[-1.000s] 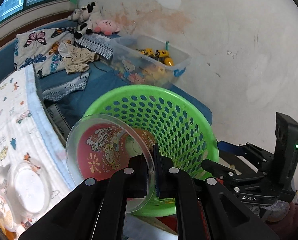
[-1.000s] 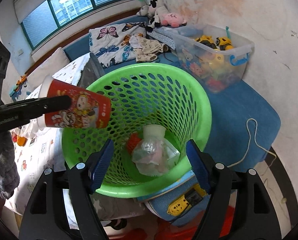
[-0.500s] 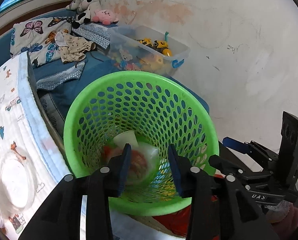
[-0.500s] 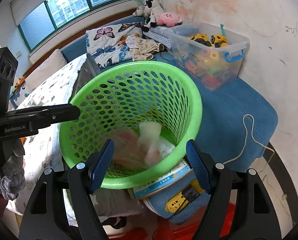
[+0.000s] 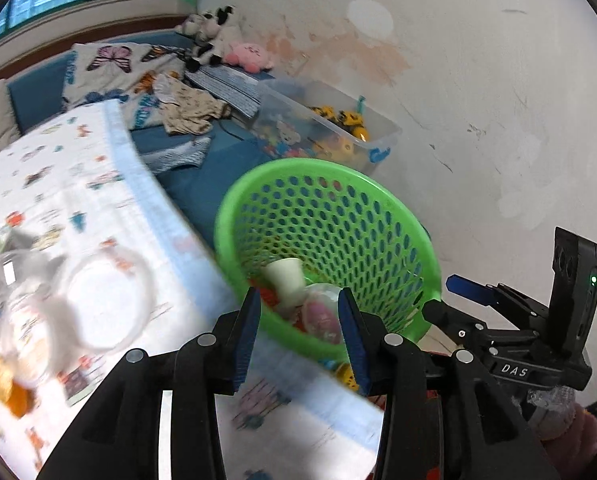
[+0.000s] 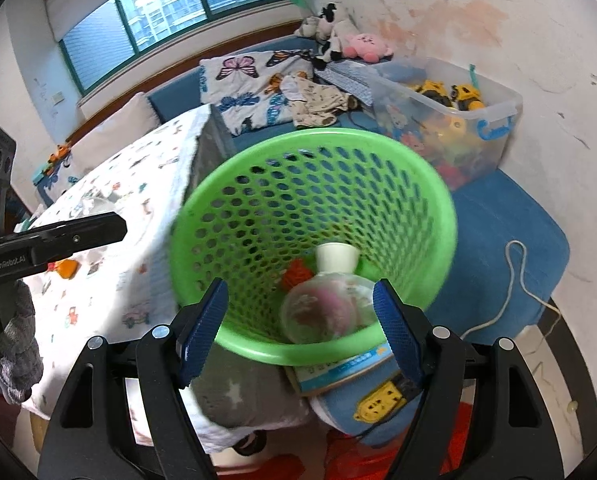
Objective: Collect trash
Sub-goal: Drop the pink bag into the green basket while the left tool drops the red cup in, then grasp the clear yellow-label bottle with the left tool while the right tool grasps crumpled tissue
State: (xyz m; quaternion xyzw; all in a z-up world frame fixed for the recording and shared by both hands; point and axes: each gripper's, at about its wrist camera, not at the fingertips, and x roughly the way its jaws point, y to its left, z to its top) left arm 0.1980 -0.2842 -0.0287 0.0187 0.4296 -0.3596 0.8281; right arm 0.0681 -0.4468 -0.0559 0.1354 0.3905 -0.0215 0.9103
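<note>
A green perforated basket (image 6: 378, 168) stands beside the table; it also shows in the left wrist view (image 5: 378, 208). Inside lie a red printed cup with a clear lid (image 6: 322, 312), a small white paper cup (image 6: 336, 256) and an orange scrap (image 6: 296, 274). The cup also shows in the left wrist view (image 5: 320, 316). My left gripper (image 5: 298, 340) is open and empty above the table edge next to the basket. My right gripper (image 6: 298, 328) is open and empty, just in front of the basket's near rim. On the table lies a blurred clear plastic lid (image 5: 98, 300).
The table has a white printed cloth (image 5: 78, 208). A clear bin of toys (image 6: 446, 112) sits on the blue mat (image 6: 518, 240) by the wall. A yellow power strip (image 6: 382, 398) and a white cord (image 6: 514, 280) lie near the basket.
My left gripper opened and let the red cup go; it dropped into the basket. The left gripper then swung left over the table. The right gripper stayed open.
</note>
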